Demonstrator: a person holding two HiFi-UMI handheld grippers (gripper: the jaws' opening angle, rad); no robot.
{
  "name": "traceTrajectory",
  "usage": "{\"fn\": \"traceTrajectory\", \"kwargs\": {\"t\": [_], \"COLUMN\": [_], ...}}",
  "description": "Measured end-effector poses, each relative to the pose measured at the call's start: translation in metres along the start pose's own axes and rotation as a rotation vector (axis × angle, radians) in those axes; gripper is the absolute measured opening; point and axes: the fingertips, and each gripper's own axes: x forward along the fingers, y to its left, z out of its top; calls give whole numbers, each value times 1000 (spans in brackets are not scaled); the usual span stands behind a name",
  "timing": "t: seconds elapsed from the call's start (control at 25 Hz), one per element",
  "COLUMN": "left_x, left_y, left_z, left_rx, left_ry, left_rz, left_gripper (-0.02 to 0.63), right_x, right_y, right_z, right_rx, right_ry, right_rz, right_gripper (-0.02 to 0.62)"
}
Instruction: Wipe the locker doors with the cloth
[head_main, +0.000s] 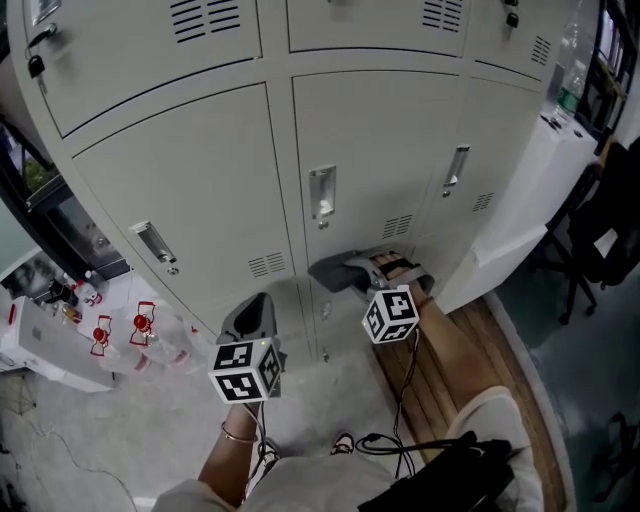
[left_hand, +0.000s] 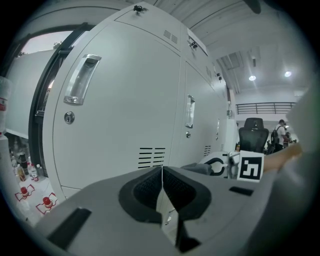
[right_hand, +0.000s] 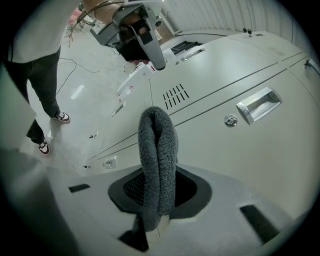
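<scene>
Pale grey locker doors (head_main: 360, 170) fill the head view, each with a recessed handle (head_main: 321, 196) and vent slots. My right gripper (head_main: 378, 271) is shut on a folded dark grey cloth (head_main: 340, 271), which is pressed against the bottom of the middle door. In the right gripper view the cloth (right_hand: 157, 135) stands up between the jaws of the right gripper (right_hand: 159, 176), close to a door with a handle (right_hand: 257, 104) and vents. My left gripper (head_main: 258, 304) hangs lower left of it. The left gripper (left_hand: 161, 172) is shut on nothing and faces a door (left_hand: 120, 110).
Red-capped bottles (head_main: 120, 335) and a white box (head_main: 35, 352) sit on the floor at the left. A white cabinet (head_main: 530, 200) and a black office chair (head_main: 600, 240) stand to the right. Cables (head_main: 400, 440) and a black bag (head_main: 450, 480) lie by my feet.
</scene>
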Motion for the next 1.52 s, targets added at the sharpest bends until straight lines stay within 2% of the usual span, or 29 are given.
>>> {"fn": "traceTrajectory", "kwargs": {"t": [0.32, 0.64, 0.92, 1.28, 1.52], "left_x": [5, 4, 7, 7, 12], "left_y": [-12, -25, -27, -35, -53], "left_z": [21, 51, 74, 102, 116], "left_rx": [21, 43, 29, 44, 60], "left_ry": [-42, -100, -118, -165, -193], "left_rz": [-52, -98, -122, -104, -120], "left_gripper": [11, 11, 11, 11, 11], "right_x": [-68, -155, -202, -224, -224], "right_y": [-67, -177, -256, -318, -335], "right_z": [13, 11, 8, 8, 3], "right_rx": [-25, -130, -206, -259, -264], "right_ry": [-30, 50, 117, 118, 121], "right_rz": [-131, -335, -463, -574, -614], "right_gripper": [75, 75, 75, 75, 74]}}
